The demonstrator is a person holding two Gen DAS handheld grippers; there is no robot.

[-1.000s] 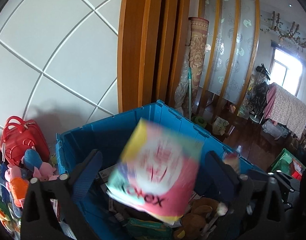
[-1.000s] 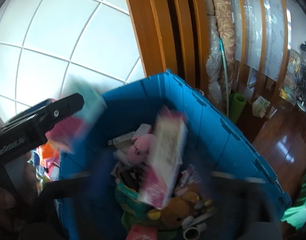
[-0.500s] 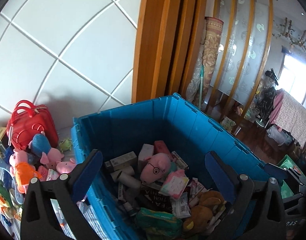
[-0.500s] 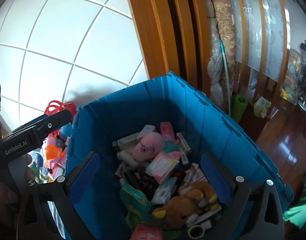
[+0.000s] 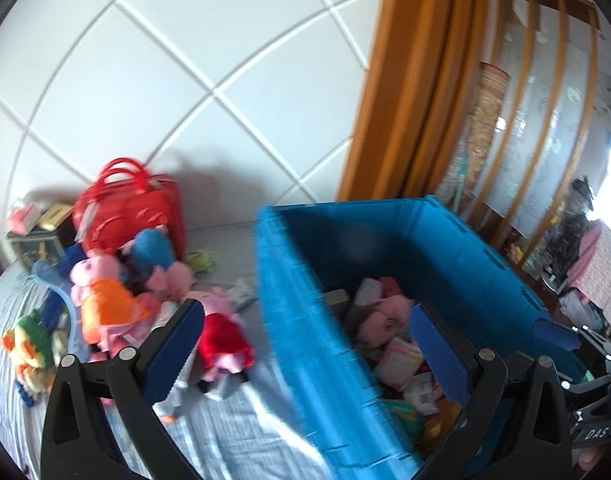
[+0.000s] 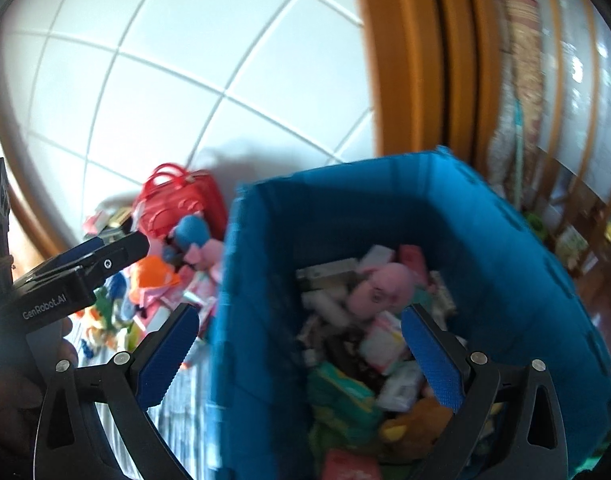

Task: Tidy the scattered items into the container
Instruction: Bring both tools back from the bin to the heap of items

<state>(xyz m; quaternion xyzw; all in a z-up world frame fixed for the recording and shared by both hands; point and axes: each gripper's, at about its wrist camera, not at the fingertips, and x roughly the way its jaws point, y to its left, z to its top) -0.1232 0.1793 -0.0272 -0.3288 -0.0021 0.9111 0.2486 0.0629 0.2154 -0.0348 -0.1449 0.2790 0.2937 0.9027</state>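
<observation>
Both sets of tongs are spread wide with nothing in them. The left tongs (image 5: 307, 334) straddle the near-left wall of the blue crate (image 5: 289, 320), one pad over the striped sheet (image 5: 233, 432), the other over the crate's inside. The right tongs (image 6: 299, 334) sit the same way across that wall.

Inside the crate there's a pink pig plush (image 6: 381, 290) on a pile of small boxes and packets, with a brown plush (image 6: 421, 420) nearer the camera. It's blurry, so labels are unreadable.

Left of the crate the loose stuff is still out on the sheet: a pig plush in a red dress (image 5: 221, 340) just beside the crate wall, then an orange-dressed one (image 5: 105, 304), a green and orange toy (image 5: 25, 344) near the left edge, and a blue-bodied plush (image 5: 151, 246). A bare strip of sheet runs along the crate's near side. Furthest back, a red handbag (image 5: 125, 208) stands against the white tiled wall (image 5: 185, 60). The crate's near corners are cut off by the frame.
</observation>
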